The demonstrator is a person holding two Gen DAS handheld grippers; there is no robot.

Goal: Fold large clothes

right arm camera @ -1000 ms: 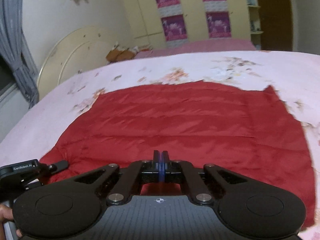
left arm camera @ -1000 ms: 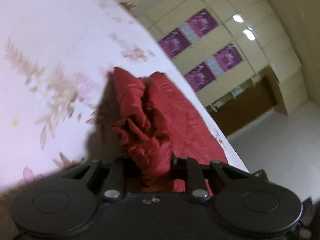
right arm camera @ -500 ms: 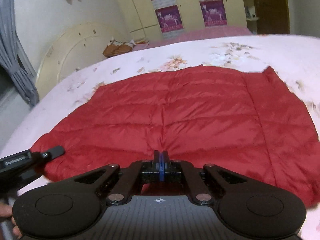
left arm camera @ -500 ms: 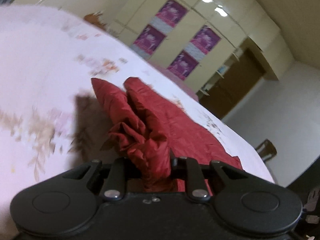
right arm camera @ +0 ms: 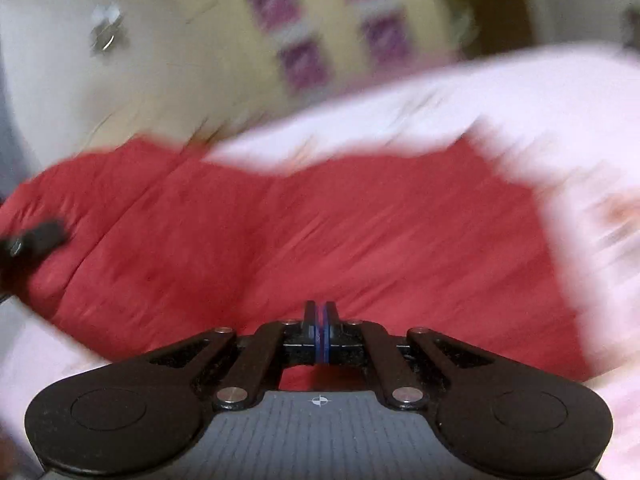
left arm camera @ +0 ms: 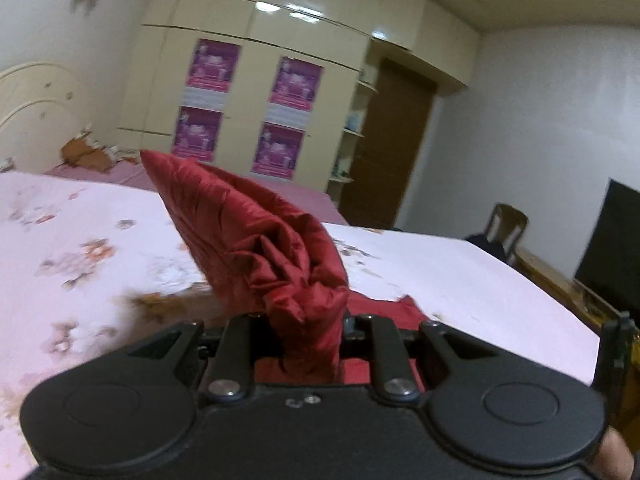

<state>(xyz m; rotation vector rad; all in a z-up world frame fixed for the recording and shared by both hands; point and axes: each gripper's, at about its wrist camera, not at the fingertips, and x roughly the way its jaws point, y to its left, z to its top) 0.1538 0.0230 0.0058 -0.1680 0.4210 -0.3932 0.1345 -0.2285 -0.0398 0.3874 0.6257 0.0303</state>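
On the pink floral bed (left arm camera: 80, 240), my left claw (left arm camera: 308, 332) is clamped on a bunched corner of the red quilted garment (left arm camera: 256, 240), which peaks up and away to the left. The rest of it lies spread wide across the bed, long axis left to right. My right claw (right arm camera: 320, 316) points slightly downward over it, pads together, empty.

A: Warm indoor light fills the bedroom; white glare spots sit on the glossy cream wardrobe doors (left arm camera: 280, 32), and a soft shadow lies on the pale pink floral bedsheet (left arm camera: 80, 240) beside the crumpled red quilted garment (left arm camera: 256, 240).

B: The right wrist view is heavily motion-blurred: the purple posters (right arm camera: 304, 40) smear, sheet edges streak. Both fisheye frames bend lines and darken at the corners.
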